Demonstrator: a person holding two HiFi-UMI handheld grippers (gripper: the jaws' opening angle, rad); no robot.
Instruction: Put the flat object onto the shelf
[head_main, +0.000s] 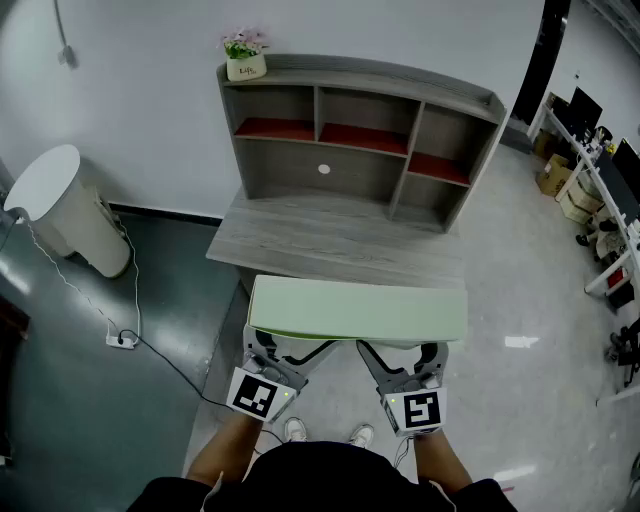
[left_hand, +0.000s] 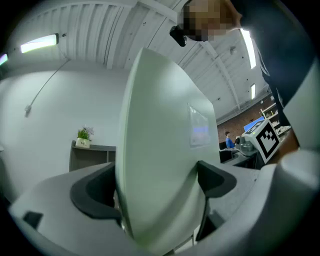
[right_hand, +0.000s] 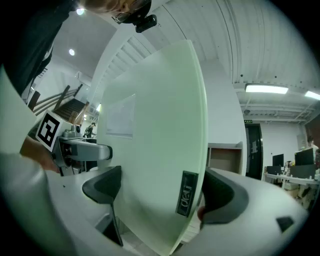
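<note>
Flat object sits level over desk's near edge. We clamp its near side w/ left gripper & right gripper, jaws wide. Move both evenly, far toward shelf.

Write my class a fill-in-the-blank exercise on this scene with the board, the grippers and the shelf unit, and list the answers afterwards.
1. The flat board held by the left gripper and the right gripper is pale ___ in colour.
2. In the head view, the potted plant stands on top of the shelf unit, at its ___ end.
3. The floors of the upper compartments are ___ in colour.
Missing words: green; left; red.
</note>
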